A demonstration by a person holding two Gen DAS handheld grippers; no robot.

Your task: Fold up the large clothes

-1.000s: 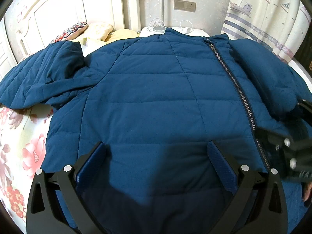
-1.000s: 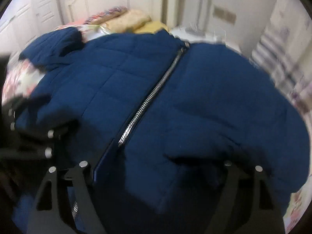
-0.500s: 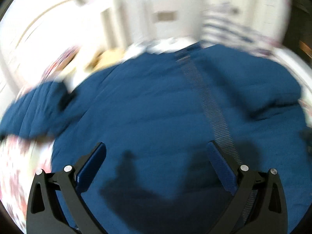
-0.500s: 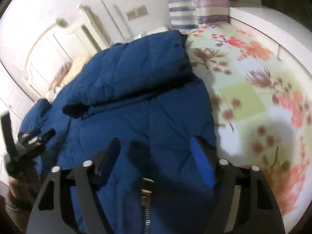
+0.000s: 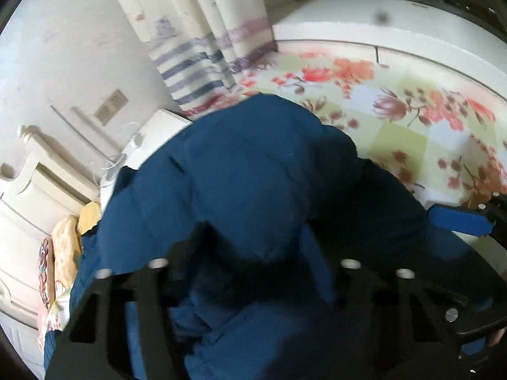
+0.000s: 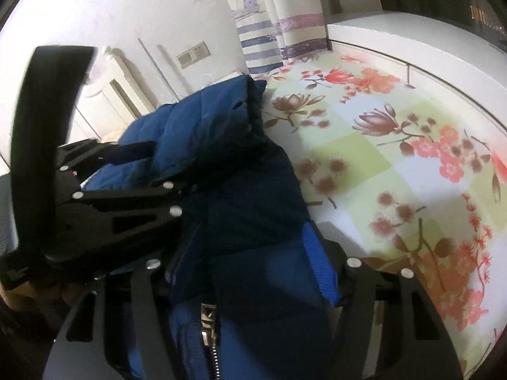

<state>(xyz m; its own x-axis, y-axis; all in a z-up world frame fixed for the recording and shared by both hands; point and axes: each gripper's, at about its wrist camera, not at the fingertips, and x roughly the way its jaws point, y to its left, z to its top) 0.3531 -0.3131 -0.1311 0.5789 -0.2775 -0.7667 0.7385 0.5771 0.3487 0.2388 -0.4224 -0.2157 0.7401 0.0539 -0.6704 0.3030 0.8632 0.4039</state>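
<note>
Navy quilted jacket [image 5: 253, 190] fills the left wrist view, bunched into a tall puffy mound on the floral bedsheet [image 5: 412, 120], where a second ago it lay spread flat with the zip showing; left gripper [image 5: 250, 269] has gone from wide open above the fabric to fingers pressed in on a thick wad of it, clamped on the jacket as far as I can judge, fingertips buried. Means a grab is made and the first fold of the side is likely starting. Curtain [image 5: 202, 47] and headboard [image 5: 38, 190] now sit tilted, so the hand has swung round. Right wrist view: right gripper [image 6: 250, 262] has padded fabric wedged between its fingers, blue pad [image 6: 320, 262] tight against it, closed on the jacket near the zipper pull [image 6: 207, 319]; half a second ago its fingers were apart. Left gripper body sits just beside, on the left. Jacket looks thick, springy, slippery shell, sleeve cuff [image 6: 250, 110] doubled over on top, lying at the sheet's left part
</note>
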